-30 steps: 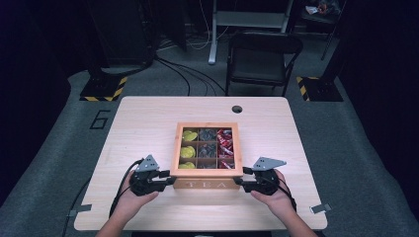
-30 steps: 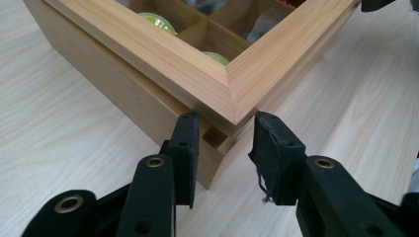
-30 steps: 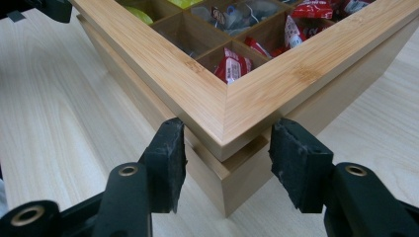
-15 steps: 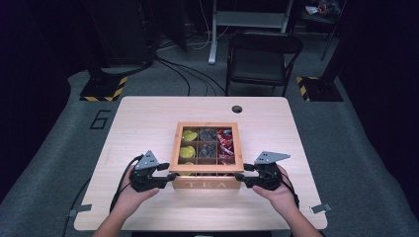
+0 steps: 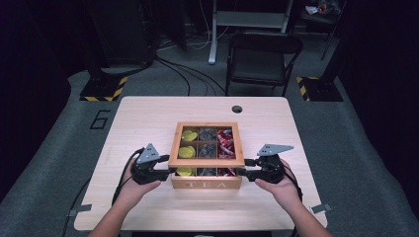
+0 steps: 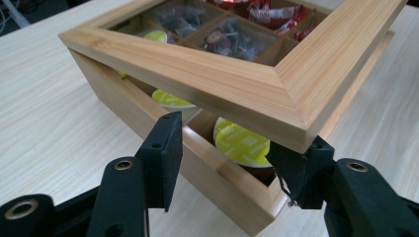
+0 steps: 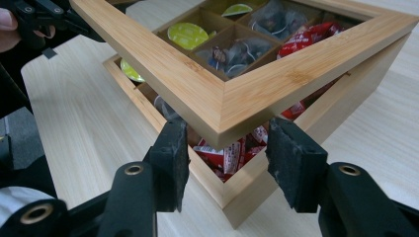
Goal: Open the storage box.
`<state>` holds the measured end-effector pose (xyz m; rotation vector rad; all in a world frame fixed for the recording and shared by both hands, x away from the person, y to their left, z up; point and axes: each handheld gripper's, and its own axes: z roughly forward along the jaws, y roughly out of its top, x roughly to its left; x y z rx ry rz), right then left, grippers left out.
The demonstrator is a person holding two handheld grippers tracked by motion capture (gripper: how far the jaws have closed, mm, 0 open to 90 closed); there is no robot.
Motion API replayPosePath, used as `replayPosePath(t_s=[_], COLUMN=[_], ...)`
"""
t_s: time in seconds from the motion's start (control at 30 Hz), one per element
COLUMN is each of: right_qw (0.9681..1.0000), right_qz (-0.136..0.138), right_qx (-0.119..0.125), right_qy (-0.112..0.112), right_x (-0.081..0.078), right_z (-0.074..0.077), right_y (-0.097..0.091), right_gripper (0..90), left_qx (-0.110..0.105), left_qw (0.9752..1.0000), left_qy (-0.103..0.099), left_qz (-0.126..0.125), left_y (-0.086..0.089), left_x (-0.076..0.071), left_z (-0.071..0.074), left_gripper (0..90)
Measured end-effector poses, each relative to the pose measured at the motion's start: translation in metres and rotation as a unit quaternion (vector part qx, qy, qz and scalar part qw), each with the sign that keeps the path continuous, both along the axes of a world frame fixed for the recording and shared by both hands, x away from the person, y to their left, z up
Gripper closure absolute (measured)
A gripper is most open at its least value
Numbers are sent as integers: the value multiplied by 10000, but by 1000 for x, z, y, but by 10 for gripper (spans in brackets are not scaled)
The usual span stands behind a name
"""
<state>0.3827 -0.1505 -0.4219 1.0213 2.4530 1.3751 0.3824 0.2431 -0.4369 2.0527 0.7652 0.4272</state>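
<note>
The left gripper's [image 5: 169, 171] black fingers, just opening, stood apart around one near corner of the square bamboo-framed lid [image 5: 206, 162]. The right gripper's [image 5: 243, 173] fingers stood apart under the other corner. The lid tilted up over the wooden tea box [image 5: 206, 184], mid-way across the pale wooden bench [image 5: 148, 113].

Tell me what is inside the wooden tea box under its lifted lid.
Inside the tea box are yellow-green capsules, dark tea bags and red packets. The lid frame covers parts of the front compartments.
</note>
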Motion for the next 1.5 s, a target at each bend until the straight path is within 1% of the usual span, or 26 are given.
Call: replayPosePath(t_s=[0.07,0.13,0.23,0.27,0.33,0.4,0.47,0.5,0.57,0.7,0.73,0.8,0.87,0.9,0.97,1.1,1.13,1.23,1.37,1.4,1.43,1.47,1.5], right_qw=[10000,9999,9998,9999,9999,9999,9996,9994,9989,9989,9987,9986,9982,9984,9979,9978,9980,9978,9976,9977,9975,9974,9974], right_qz=[-19,-18,-4,18,-5,-29,-116,-162,-190,-135,-120,-115,-67,-74,-62,-92,-118,-116,-139,-158,-156,-157,-149], right_qx=[70,130,168,150,85,46,-2,8,-7,-145,-174,-184,-190,-178,-172,-137,-115,-124,-76,-61,-41,-21,-20], right_qy=[-35,-77,-100,-71,-74,-114,-265,-317,-430,-431,-470,-483,-567,-540,-619,-641,-610,-643,-678,-658,-694,-702,-705], right_x=[1,2,3,3,4,5,6,6,9,15,17,18,19,19,20,21,21,23,25,26,27,28,28], right_z=[1,2,1,1,-1,-2,0,1,2,5,5,7,8,9,11,15,16,21,27,28,29,30,31], right_y=[-1,-2,-2,-1,-1,-2,-4,-5,-7,-8,-7,-6,-5,-5,-4,-5,-5,-5,-5,-5,-5,-5,-5], right_gripper=[503,503,474,467,465,462,451,441,423,403,402,401,400,400,401,403,404,414,423,423,423,423,423], left_qx=[-29,-2,21,30,11,23,-11,-28,-37,-47,-47,-115,-127,-133,-147,-99,-103,-143,-186,-153,-153,-131,-95], left_qw=[10000,10000,10000,10000,10000,10000,10000,10000,10000,9999,9999,9997,9996,9996,9995,9999,9999,9999,9997,9998,9998,9997,9997], left_qy=[-31,-31,-45,-9,-37,-1,8,50,64,142,138,204,236,259,272,116,62,22,-152,-142,-142,-225,-236], left_qz=[8,12,19,-18,-14,-32,-27,-47,-47,-61,-51,-35,-27,-22,-4,6,23,19,21,-2,-2,16,-2], left_y=[0,0,-1,0,-1,-1,-1,0,0,1,1,1,1,1,1,1,1,2,2,2,2,2,2], left_x=[0,1,1,1,1,2,4,4,6,7,8,9,10,10,11,12,12,14,17,18,18,19,20], left_z=[3,6,8,10,11,14,15,16,18,21,22,24,26,27,29,33,34,37,41,43,43,45,47], left_gripper=[480,482,483,482,485,488,488,488,488,488,487,487,488,488,487,482,482,477,461,460,460,461,461])
